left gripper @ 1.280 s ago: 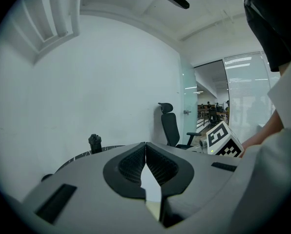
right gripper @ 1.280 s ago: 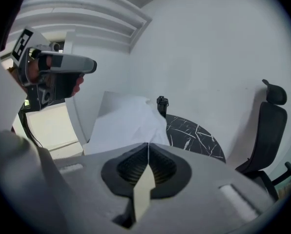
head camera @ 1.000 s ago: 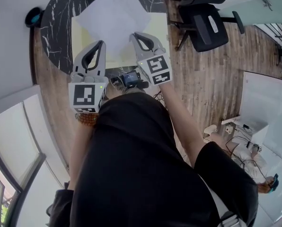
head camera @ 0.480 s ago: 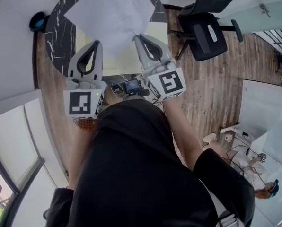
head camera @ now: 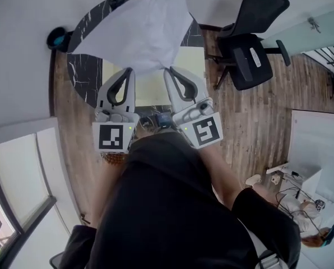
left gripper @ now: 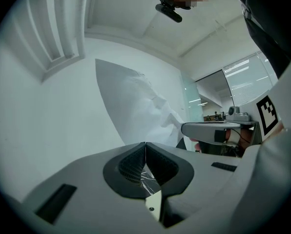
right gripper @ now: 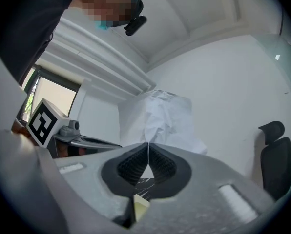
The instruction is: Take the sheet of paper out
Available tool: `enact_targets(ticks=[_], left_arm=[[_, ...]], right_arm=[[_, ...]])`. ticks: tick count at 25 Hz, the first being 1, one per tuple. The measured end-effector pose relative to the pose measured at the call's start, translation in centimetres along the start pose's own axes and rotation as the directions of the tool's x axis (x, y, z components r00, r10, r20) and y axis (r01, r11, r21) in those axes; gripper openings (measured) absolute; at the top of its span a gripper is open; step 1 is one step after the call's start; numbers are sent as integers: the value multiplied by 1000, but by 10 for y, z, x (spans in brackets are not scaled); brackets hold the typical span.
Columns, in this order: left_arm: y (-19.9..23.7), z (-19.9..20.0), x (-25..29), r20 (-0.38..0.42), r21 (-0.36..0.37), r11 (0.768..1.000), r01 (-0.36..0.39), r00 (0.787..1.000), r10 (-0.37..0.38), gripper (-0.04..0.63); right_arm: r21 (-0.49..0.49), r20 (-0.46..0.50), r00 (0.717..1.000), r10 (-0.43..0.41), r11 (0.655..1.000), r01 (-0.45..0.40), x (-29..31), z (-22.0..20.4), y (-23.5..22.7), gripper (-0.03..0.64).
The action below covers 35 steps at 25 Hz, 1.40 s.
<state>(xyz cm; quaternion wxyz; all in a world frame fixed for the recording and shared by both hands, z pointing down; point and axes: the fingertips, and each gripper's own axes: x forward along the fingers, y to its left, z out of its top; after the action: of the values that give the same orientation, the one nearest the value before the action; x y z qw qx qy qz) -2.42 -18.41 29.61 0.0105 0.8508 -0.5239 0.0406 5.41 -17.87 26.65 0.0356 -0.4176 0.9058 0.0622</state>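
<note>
Right gripper (head camera: 170,70) fingers are pinching the crumpled white sheet of paper (head camera: 139,29); left gripper (head camera: 130,72) fingers are pressing together, over black marbled worktop (head camera: 84,74).

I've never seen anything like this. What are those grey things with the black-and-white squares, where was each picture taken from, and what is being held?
There is no robot here. A person holds a tool in each hand: a hand-held gripper with two jaws that pinch like tongs. The patterned cubes are part of the tools.

The top-down picture comes from a camera on the person's head. It shows the left hand-held gripper and the right hand-held gripper over a round black marble table.

The other two pictures come from cameras riding on each tool, looking along its jaws.

On the table lies a pale yellow flat thing, perhaps a folder.

The right jaws are shut on a crumpled white sheet of paper, held above the table. The left jaws are together too, but I cannot tell whether they nip the paper.
</note>
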Motion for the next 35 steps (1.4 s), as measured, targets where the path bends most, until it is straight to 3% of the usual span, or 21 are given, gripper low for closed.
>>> enact_targets(ticks=[12,18,35], left_arm=[[-13,11,-2,5,12,1000,4,1000,-4,-3],[-15,7,-3,2,6,1000,9,1000,-9,-3],[-10,-11,3,-26,18,1000,19,999,-19,-3]], right_arm=[[-32,33,998,51,998,-50,1,15,19,0],[14,18,999,45,999,-45,2,8,24,-2],[-51,-43,999,3,999,-6,4,-13,4,-2]])
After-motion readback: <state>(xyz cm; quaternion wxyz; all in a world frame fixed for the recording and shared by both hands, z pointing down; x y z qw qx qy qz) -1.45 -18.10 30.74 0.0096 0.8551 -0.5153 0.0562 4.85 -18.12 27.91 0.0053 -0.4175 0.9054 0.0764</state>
